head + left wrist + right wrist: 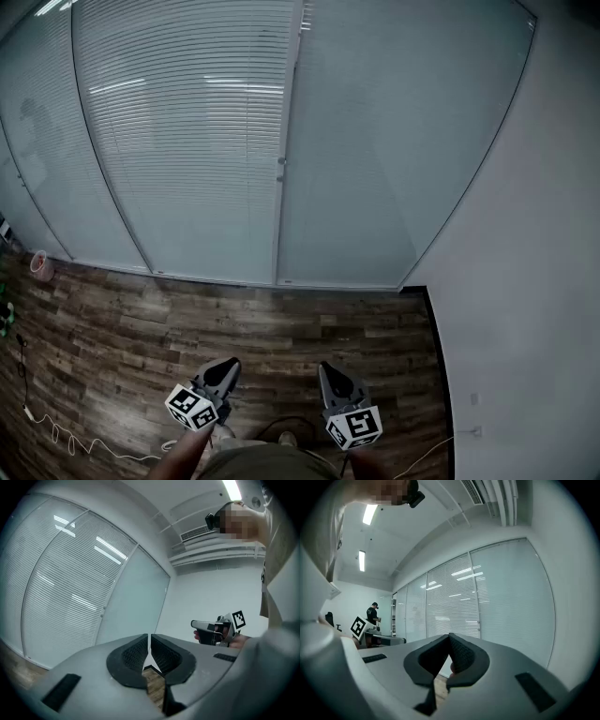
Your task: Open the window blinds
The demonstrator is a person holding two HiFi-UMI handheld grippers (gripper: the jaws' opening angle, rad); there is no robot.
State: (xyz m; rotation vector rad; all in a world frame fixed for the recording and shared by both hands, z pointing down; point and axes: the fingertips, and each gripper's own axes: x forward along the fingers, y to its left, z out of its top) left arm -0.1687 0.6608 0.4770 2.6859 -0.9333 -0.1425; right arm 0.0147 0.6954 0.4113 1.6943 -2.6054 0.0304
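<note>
White slatted window blinds [187, 131] hang shut behind glass panels along the far wall; they also show in the left gripper view [65, 588] and the right gripper view [452, 604]. A small knob [280, 162] sits on the frame between two panels. My left gripper [229, 364] and right gripper [325, 367] are held low near my body, well short of the glass, side by side and pointing at it. Both are shut with nothing between the pads. The right gripper [199, 626] appears in the left gripper view.
Wood-pattern floor [281, 328] runs up to the glass wall. A plain white wall [525, 281] closes the right side. A white cable [66, 436] lies on the floor at the left, near a pink cup-like thing [41, 265]. A person [373, 613] stands far off.
</note>
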